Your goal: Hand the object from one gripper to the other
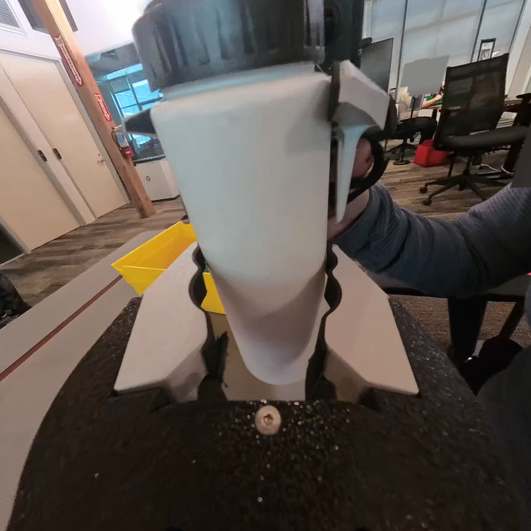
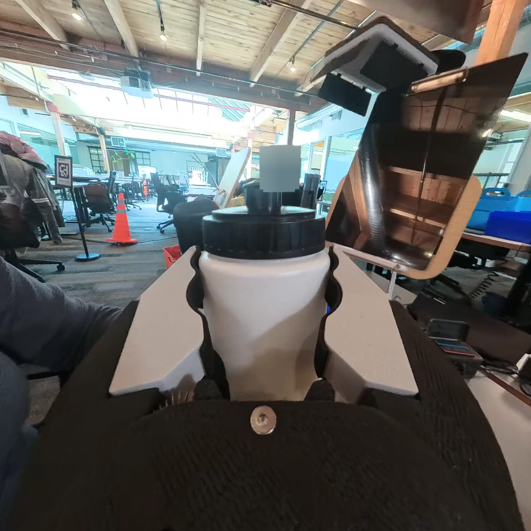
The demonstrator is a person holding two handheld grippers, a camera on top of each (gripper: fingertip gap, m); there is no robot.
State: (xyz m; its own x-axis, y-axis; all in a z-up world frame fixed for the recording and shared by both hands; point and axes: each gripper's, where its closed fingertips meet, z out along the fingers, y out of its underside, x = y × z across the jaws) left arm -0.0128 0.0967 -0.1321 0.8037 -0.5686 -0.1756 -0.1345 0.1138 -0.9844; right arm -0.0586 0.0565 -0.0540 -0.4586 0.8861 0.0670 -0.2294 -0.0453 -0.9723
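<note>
- The white bottle (image 2: 263, 310) sat squarely between the right gripper's (image 2: 263, 264) two pale fingers (image 2: 161, 324), cap end pointing away toward twelve o'clock.
- Those fingers were closed on the bottle's upper body; the dark wavy pads pressed both sides just under the black ribbed cap (image 2: 263, 232).
- A short black spout (image 2: 260, 198) rose from the cap's top.
- In the left wrist view the same bottle (image 1: 253, 207) filled the middle, its rounded base down near six o'clock and the cap (image 1: 230, 40) up at twelve.
- The left gripper (image 1: 264, 264) had its fingers (image 1: 163, 324) either side of the bottle's lower half; the right-hand pad touched the wall, while a sliver of gap showed on the left, so whether it was truly clamped could not be told.
- At two o'clock in that view the other gripper's pale finger (image 1: 362, 94) lay against the bottle near the cap, with a hand (image 1: 365, 161) and a blue-grey sleeve (image 1: 425, 238) trailing off toward three o'clock.
- A yellow bin (image 1: 152, 258) sat on the table (image 1: 51, 330) at nine o'clock, behind the left fingers.
- An orange cone (image 2: 121, 221) stood on the floor at ten o'clock in the right view.
</note>
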